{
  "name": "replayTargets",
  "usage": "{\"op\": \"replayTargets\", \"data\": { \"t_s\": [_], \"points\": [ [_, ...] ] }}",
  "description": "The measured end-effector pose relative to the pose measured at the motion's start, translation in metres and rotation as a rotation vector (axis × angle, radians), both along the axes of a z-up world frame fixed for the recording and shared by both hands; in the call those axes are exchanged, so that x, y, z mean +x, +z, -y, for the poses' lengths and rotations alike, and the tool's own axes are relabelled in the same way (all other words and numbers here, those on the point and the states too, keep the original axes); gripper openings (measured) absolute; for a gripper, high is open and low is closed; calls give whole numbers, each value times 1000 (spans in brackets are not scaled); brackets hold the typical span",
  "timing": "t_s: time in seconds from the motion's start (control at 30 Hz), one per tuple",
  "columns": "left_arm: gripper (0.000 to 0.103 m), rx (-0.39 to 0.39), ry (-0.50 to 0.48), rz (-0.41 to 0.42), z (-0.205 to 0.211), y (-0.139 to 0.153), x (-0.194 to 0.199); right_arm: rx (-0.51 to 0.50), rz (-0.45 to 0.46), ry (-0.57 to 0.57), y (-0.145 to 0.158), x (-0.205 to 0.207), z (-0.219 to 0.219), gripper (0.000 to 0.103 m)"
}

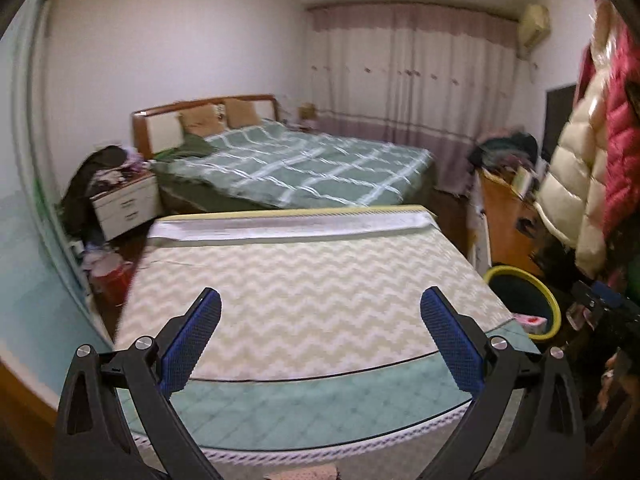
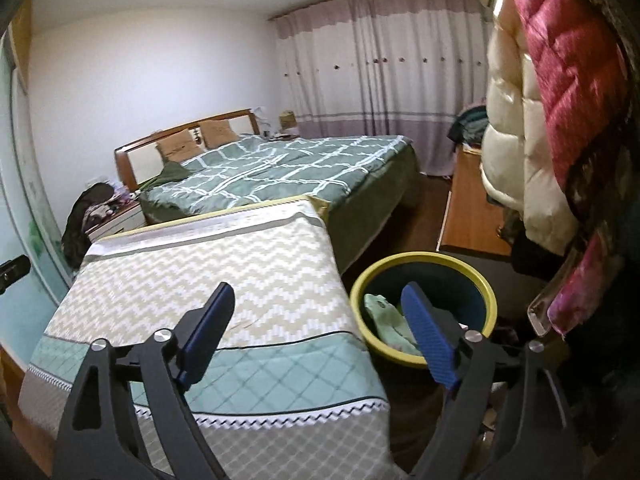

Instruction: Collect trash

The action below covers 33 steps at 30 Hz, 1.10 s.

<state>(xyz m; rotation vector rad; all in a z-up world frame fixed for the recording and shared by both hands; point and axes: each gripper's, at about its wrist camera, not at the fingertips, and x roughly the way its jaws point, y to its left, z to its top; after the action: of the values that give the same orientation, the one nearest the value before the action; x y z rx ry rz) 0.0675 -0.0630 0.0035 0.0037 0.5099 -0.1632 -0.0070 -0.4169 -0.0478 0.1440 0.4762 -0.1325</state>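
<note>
With nothing held in the wide-open left gripper (image 1: 320, 320) or right gripper (image 2: 316, 312), a drop seems finished; the yellow-rimmed bin (image 2: 490, 292), just ahead-right, holds trash (image 2: 386, 320), so more must be sought

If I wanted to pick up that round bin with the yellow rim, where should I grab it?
Probably the yellow rim of the bin, pinched from above with one finger inside and one outside. The bin stands upright and open, and its round body looks too wide for the jaws. Take the side away from the small bed, since the bin sits close against it. The right gripper, open and empty, is nearest.
</note>
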Motion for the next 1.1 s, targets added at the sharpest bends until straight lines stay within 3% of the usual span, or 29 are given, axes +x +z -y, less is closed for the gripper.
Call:
{"op": "replayTargets", "data": {
  "t_s": [0.27,1.1],
  "points": [
    [98,-10,73,35,-43,-9,-27,-15,-9,36,2,-13,-17,85],
    [98,5,88,26,-26,-18,-30,-3,1,22,4,-14,-12,85]
  ]
}}
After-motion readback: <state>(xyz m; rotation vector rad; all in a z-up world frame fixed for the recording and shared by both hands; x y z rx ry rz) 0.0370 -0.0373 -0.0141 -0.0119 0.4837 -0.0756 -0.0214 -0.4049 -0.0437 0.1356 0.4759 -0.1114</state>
